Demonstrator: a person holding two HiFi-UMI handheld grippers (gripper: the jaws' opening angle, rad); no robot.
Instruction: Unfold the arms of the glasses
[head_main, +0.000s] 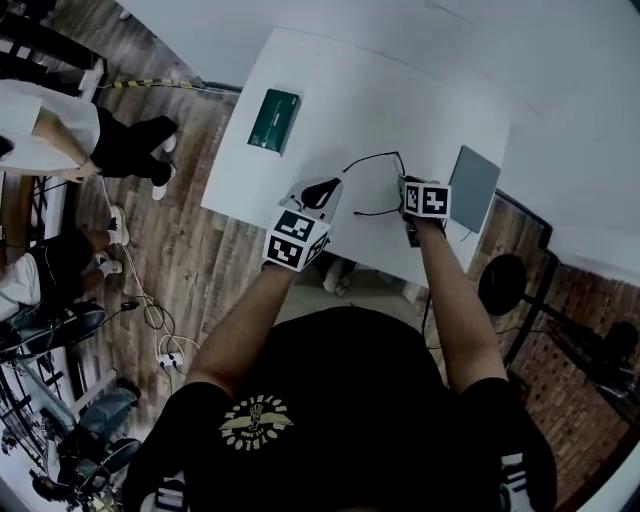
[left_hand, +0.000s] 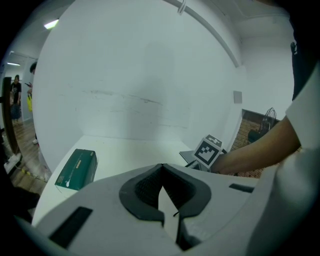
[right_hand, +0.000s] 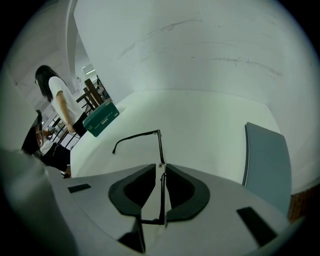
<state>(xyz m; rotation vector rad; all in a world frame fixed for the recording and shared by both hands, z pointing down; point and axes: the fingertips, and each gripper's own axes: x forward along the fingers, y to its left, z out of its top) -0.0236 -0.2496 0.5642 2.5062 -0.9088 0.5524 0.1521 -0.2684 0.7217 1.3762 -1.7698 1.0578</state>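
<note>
Black thin-framed glasses (head_main: 375, 156) lie on the white table (head_main: 380, 100) between my two grippers. In the right gripper view the front of the glasses (right_hand: 160, 147) runs lengthwise through the gap between the jaws. One arm is swung out to the left across the table. My right gripper (right_hand: 163, 165) is open: the frame lies along the right pad and the left pad stands clear of it. It points steeply down at the table (head_main: 408, 190). My left gripper (left_hand: 161, 166) sits to the left of the glasses (head_main: 325, 186), its tips together with nothing visibly held.
A green box (head_main: 273, 119) lies at the table's far left. A flat grey case (head_main: 473, 187) lies at the right edge, close beside my right gripper. People (head_main: 60, 140) stand on the wooden floor to the left. A white wall runs behind the table.
</note>
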